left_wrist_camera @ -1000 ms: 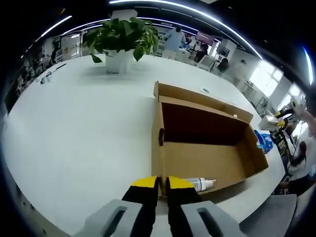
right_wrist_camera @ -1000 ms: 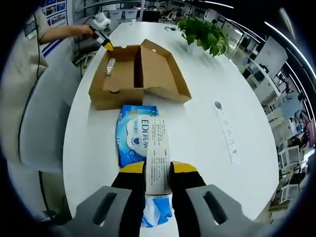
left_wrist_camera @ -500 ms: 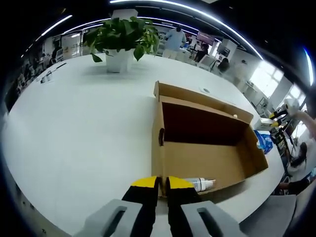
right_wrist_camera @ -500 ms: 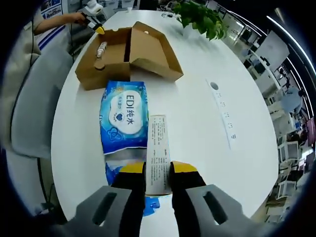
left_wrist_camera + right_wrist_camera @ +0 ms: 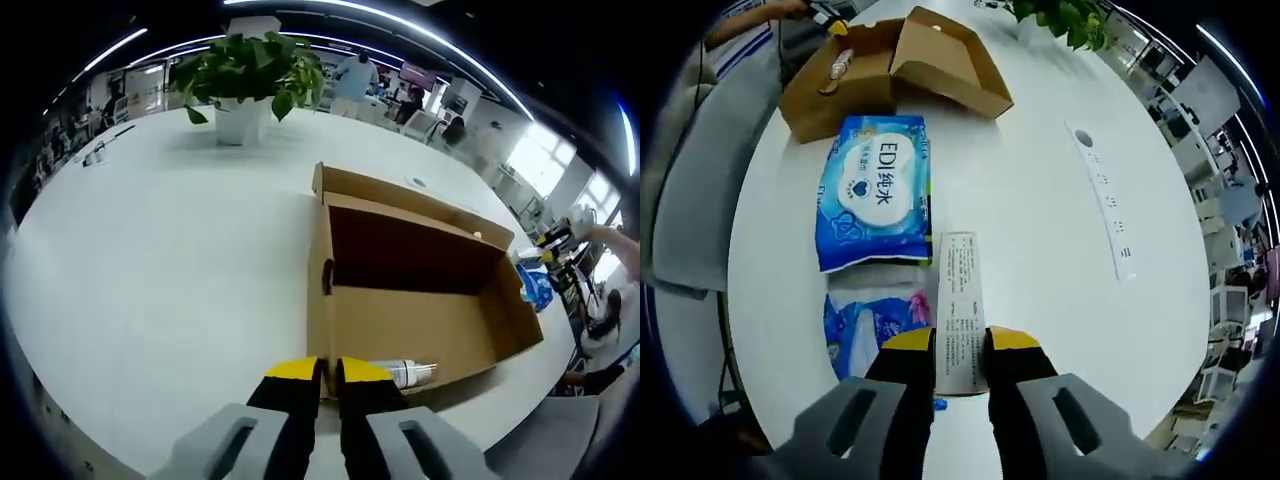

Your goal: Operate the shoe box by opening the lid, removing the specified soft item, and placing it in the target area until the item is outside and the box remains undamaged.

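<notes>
The open cardboard shoe box lies on the white table, its lid folded back. Inside, a white bottle rests against the near wall. My left gripper is shut on the box's near wall edge. My right gripper is shut on a slim white printed carton, held above the table well away from the shoe box. A blue wet-wipes pack lies flat on the table between carton and box. A second blue and pink soft pack lies nearer, left of the carton.
A potted plant stands at the table's far end. A white power strip lies to the right of the carton. A grey chair and a person's sleeve are along the table's left edge.
The right gripper has drawn back from the box with the carton still in it, and the second soft pack has come into view. The left gripper and the box have stayed put.
</notes>
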`<state>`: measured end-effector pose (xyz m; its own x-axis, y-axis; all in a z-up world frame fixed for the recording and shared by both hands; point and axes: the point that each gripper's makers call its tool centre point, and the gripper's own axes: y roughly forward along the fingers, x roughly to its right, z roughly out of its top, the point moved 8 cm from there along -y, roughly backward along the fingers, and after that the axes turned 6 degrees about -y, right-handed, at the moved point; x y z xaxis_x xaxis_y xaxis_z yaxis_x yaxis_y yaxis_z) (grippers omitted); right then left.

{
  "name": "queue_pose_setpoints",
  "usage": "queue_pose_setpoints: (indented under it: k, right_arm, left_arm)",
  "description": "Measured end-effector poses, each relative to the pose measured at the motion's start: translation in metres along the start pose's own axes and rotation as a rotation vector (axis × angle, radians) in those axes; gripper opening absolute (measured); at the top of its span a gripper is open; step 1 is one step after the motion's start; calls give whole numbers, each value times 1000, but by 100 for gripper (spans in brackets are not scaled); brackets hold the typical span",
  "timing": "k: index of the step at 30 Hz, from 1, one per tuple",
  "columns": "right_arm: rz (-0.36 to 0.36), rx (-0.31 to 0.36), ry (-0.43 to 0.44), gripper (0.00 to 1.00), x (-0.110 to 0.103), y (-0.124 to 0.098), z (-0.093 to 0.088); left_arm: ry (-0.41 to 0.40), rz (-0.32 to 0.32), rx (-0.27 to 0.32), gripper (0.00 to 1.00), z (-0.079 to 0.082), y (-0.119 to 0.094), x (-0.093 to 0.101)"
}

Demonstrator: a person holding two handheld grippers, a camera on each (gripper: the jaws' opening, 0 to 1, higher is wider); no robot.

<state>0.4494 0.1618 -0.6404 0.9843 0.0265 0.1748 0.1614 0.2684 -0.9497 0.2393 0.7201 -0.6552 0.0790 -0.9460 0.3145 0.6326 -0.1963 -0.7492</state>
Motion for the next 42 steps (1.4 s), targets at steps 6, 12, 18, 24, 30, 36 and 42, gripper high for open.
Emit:
queue_pose_setpoints:
  k: [6,12,18,24,30,36,42]
  right_arm:
    - [14,-64,-22,16,0,8,-16]
    - [25,-115,-52,16,0,15,-26]
    - [29,-163,-86,16,3,24,-36]
    - [24,-169,-72,17,7,25,-37]
    - [13,-188,-105,18,9,29,-37]
    - [-4,-202,-112,20,12,31,-37]
    - [-49,-187,-74,22,14,30,-36]
  left_arm:
    - [2,2,0,6,0,0,0]
    - [5,4,-1,6,0,-1,0]
    - [4,4,-2,6,0,-1,0]
    - [5,5,-3,6,0,-1,0]
    - [8,5,-7,6,0,0,0]
    - [17,5,-14,6,1,0,0]
    - [34,3,-19,7,2,1,0]
